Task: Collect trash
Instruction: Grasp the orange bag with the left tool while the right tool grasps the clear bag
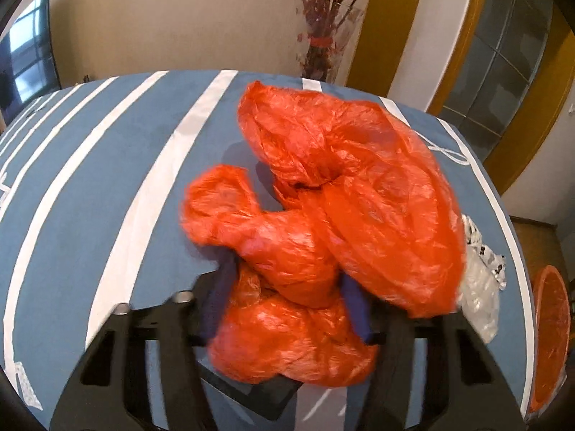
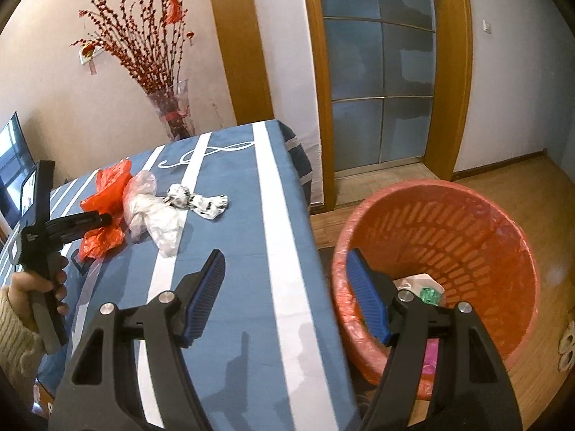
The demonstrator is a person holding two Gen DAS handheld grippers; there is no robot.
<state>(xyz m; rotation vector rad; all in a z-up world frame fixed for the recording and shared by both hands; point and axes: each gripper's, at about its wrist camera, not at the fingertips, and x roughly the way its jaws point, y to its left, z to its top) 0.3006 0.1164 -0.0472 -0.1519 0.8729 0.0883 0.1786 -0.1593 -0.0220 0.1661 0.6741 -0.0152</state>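
The left gripper (image 1: pixel 287 298) has its blue pads pressed into the crumpled orange plastic bag (image 1: pixel 323 215), which bulges out between and above the jaws, pinched at its near end. The bag lies on the blue tablecloth with white stripes (image 1: pixel 107 186), toward the table's right side. Just right of it sit a crumpled clear plastic bag (image 2: pixel 154 212) and a white wrapper with black print (image 2: pixel 201 197). The right gripper (image 2: pixel 291 298) hangs with its jaws wide apart and nothing between them, over the table's right edge. Beyond that edge, on the wooden floor, stands a round orange slatted wastebasket lined with thin plastic (image 2: pixel 467 230), some scraps already at its bottom.
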